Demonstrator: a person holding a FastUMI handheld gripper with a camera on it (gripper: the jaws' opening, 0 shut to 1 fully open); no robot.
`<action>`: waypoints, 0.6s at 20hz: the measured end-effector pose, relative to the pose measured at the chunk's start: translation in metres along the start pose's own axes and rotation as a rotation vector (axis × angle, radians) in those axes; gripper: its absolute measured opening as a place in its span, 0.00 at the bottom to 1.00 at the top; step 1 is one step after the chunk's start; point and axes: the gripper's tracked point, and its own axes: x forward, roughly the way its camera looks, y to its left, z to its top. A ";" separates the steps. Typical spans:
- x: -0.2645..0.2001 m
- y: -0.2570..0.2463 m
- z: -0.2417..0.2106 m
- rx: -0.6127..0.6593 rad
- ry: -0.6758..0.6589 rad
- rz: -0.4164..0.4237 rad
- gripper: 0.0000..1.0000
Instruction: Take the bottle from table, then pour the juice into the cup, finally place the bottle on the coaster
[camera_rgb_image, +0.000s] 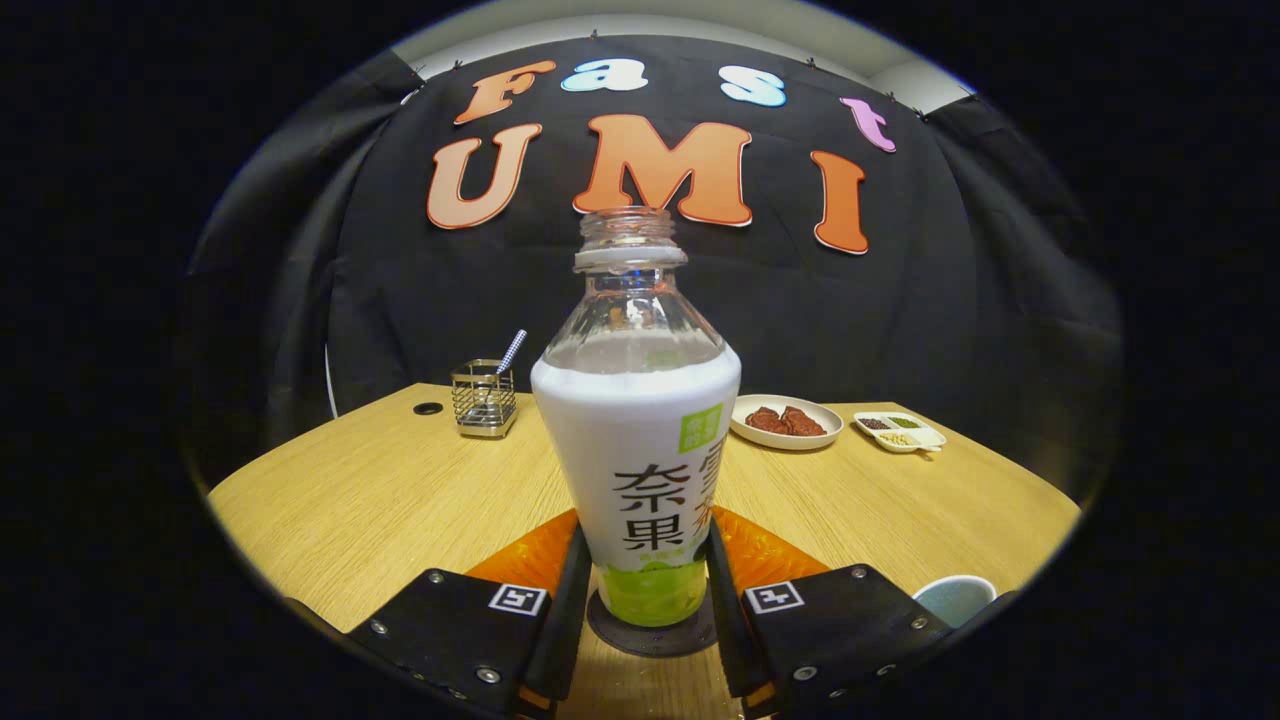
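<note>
Gripper view is taken up nearest by the two fingers (648, 610), which are seen flanking the lower part of the bottle (640, 470); each finger lies against a side of the bottle, so they appear clamped on it. The bottle is held upright, uncapped, with pale juice up to its shoulder, and its base is seen on or just above a dark round coaster (650, 632) lying between the fingers on the bench (380, 500); whether it touches cannot be told. An orange mat (770, 555) is seen under the coaster. A cup (955, 597) is seen just beside the right finger. Farther back, a wire holder (484, 398) with a straw is placed to the left of the bottle, while a plate (786, 421) of reddish food and a small divided dish (899, 431) are set to the right.
</note>
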 end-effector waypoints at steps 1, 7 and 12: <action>0.003 0.002 -0.005 0.008 0.015 0.009 0.58; 0.002 -0.001 -0.008 0.027 0.031 -0.003 0.58; 0.001 -0.011 -0.012 0.117 0.049 -0.024 0.58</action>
